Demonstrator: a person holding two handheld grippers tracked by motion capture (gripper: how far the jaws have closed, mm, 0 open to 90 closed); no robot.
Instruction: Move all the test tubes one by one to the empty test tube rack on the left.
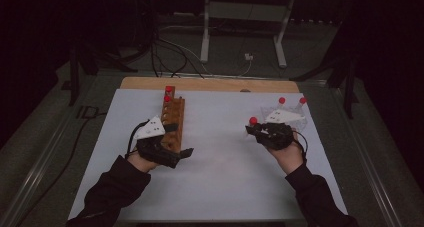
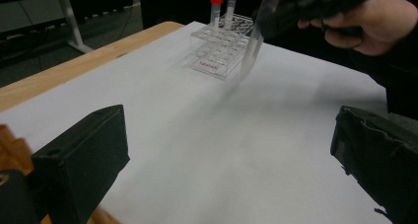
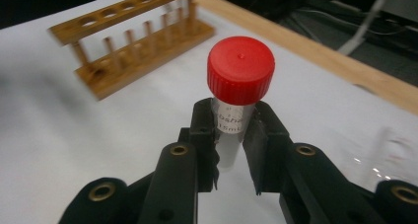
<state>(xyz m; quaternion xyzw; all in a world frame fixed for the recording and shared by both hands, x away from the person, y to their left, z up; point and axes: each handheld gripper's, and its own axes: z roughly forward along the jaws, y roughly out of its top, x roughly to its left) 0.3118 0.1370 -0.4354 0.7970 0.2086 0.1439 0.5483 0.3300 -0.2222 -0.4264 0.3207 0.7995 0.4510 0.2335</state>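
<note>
Here, the right gripper (image 3: 231,150) pinches a red-capped tube (image 3: 236,93).
Tube upright between its jaws, near the table's (image 1: 220,187) right edge.

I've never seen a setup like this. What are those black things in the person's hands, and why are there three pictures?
A person holds a hand-operated gripper in each hand; no robot arm is involved. The high view looks down on the table. The other two pictures come from cameras riding on the grippers, looking along their fingers.

On the white table cover stand a wooden tube rack with two red-capped tubes at its far end, and a clear plastic rack holding two more.

The right gripper is shut on a red-capped tube, gripped just under its cap. The left gripper is open with nothing between its fingers, beside the wooden rack.
</note>
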